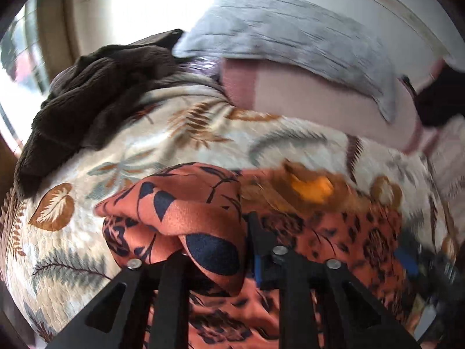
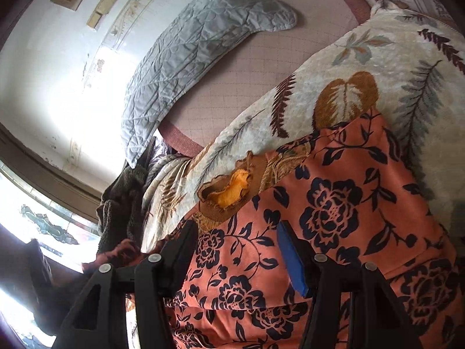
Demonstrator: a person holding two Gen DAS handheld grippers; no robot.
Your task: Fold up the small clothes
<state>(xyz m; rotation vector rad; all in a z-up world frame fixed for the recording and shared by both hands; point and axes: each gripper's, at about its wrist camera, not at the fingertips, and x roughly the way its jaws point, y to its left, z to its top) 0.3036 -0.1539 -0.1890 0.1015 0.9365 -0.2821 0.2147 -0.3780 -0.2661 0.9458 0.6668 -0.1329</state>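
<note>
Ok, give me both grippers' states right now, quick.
Left gripper: shut on a bunched fold of the orange floral garment.
Right gripper: open, over the flat garment, holding nothing.

An orange satin garment [image 2: 334, 203] printed with dark navy roses and leaves lies spread on the leaf-patterned bedspread [image 2: 348, 58]. Its collar end shows a brown ribbed neckband [image 2: 221, 203] with a yellow-orange lining, lying open toward the pillow side. In the left wrist view one edge of the fabric [image 1: 186, 203] is lifted and bunched into a rounded fold above the flatter rest
</note>
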